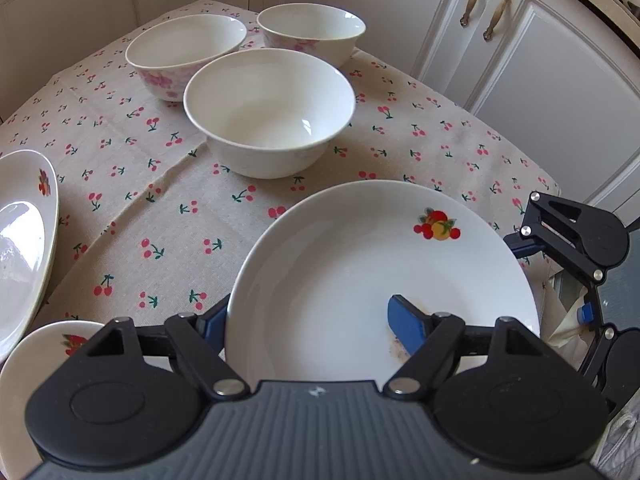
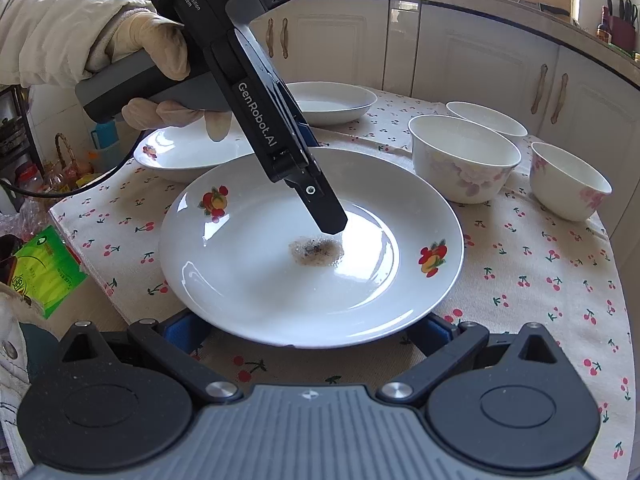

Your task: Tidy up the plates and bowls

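A white plate (image 1: 360,264) with fruit prints and a brown stain (image 2: 316,252) in its well lies on the cherry-print tablecloth (image 1: 160,216). My left gripper (image 1: 312,326) straddles its rim with the jaws apart. One blue pad (image 1: 408,324) rests inside the well by the stain, and the other pad (image 1: 214,326) sits outside the rim, partly hidden. In the right wrist view the left gripper (image 2: 320,180) slants down onto the plate (image 2: 256,280). My right gripper (image 2: 308,336) is open, its fingertips tucked under the plate's near rim. Three white bowls (image 1: 268,112) (image 1: 184,52) (image 1: 312,32) stand beyond.
Two more fruit-print plates (image 2: 188,152) (image 2: 332,100) lie at the table's far left side. A gloved hand (image 2: 152,48) holds the left gripper's handle. A green packet (image 2: 44,272) and clutter sit off the table's left edge. White cabinets (image 1: 520,60) close in behind.
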Action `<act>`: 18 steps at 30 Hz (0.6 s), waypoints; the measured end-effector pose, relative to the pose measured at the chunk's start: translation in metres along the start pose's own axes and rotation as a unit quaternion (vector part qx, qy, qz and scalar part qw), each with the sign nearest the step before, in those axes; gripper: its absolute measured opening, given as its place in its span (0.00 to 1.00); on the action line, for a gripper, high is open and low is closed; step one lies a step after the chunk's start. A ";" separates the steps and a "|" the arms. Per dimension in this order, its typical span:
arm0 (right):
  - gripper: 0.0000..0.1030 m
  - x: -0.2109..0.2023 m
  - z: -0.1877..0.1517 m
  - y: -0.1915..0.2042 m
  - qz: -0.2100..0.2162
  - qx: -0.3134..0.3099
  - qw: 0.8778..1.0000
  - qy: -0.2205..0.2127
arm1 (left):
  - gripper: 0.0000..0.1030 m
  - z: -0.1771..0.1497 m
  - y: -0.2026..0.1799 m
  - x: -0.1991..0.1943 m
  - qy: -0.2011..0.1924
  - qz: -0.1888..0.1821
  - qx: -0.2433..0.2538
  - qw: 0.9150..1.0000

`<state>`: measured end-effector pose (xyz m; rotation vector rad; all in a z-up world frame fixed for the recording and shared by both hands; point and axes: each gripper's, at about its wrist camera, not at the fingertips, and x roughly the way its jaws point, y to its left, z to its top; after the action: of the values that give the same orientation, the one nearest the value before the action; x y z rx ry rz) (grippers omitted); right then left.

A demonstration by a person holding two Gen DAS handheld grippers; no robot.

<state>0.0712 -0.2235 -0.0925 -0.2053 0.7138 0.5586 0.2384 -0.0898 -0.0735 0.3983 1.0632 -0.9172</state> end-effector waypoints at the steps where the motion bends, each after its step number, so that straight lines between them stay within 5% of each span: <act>1: 1.00 0.000 0.001 0.000 0.001 0.001 1.000 0.001 | 0.76 0.000 0.000 -0.002 -0.002 0.000 0.000 1.000; 18: 1.00 0.001 0.049 0.013 0.030 -0.053 0.998 -0.021 | 0.77 -0.027 0.030 -0.066 -0.059 0.041 -0.047 0.996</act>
<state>0.0921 -0.1951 -0.0567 -0.2699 0.6516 0.6570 0.2353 -0.0237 -0.0321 0.3026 0.9710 -0.8045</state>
